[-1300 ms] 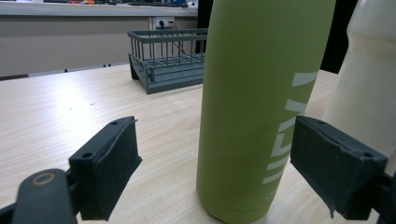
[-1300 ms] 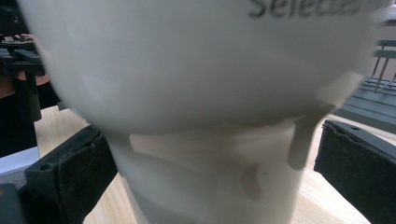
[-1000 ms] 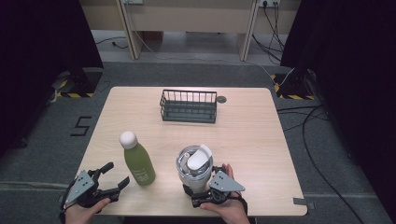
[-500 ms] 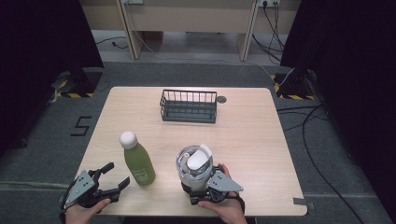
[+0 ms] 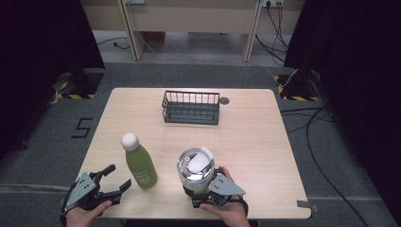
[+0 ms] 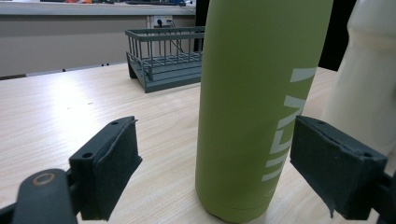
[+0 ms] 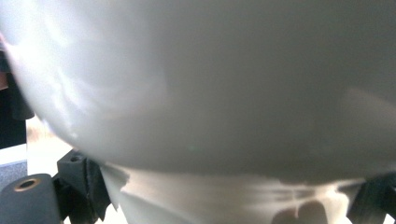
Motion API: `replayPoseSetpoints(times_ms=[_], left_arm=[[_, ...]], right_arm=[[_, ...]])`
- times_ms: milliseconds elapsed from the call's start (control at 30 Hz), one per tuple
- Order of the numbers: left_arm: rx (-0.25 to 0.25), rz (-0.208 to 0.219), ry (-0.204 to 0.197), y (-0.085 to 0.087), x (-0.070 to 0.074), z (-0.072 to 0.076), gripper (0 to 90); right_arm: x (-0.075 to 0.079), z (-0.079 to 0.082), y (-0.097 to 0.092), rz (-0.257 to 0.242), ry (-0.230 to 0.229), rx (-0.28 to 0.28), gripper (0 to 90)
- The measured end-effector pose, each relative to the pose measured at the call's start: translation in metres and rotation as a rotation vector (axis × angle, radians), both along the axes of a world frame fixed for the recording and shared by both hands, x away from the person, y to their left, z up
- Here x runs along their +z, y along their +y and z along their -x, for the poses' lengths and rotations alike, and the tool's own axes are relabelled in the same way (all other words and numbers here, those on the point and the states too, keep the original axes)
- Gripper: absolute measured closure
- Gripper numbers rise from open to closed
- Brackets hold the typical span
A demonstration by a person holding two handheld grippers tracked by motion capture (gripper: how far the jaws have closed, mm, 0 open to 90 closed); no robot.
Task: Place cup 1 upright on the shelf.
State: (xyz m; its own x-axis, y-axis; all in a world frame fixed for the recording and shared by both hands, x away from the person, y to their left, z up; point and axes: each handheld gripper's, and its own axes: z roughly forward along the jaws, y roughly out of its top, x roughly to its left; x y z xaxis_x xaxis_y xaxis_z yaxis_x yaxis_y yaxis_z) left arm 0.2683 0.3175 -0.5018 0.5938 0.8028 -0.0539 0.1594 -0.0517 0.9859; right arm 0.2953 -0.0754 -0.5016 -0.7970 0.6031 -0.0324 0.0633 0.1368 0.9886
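A white tumbler [image 5: 195, 168] with a flip lid stands near the table's front edge and looms large in the right gripper view [image 7: 196, 84]. My right gripper [image 5: 198, 193] sits at its foot. Its jaws have just been closing and now press on the tumbler's narrow base [image 7: 224, 196]. A green bottle [image 5: 140, 165] with a white cap stands upright to the left of the tumbler. My left gripper [image 5: 119, 176] is open, and the bottle [image 6: 257, 107] stands just beyond its two pads [image 6: 112, 168] without touching them.
A dark wire basket [image 5: 191, 108] stands empty at the back middle of the wooden table [image 5: 246, 132]; it also shows far off in the left gripper view [image 6: 163, 56]. A small round port [image 5: 224, 100] lies beside the basket. Cables run across the floor on the right.
The right gripper's jaws have drawn in around the tumbler's base. Both hands, the bottle and the tumbler stay where they were.
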Motion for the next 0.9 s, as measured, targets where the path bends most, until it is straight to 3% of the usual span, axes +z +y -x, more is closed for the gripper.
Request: replayPoseSetpoints(times_ms=[433, 900], left_arm=[[0.003, 0.007, -0.001, 0.0, 0.0, 0.0, 14.7], [0.005, 0.011, -0.001, 0.001, 0.0, 0.0, 14.8]], right_arm=[[0.023, -0.012, -0.005, -0.044, -0.021, -0.036, 10.6], [0.041, -0.036, -0.012, -0.078, -0.03, -0.108, 10.6]])
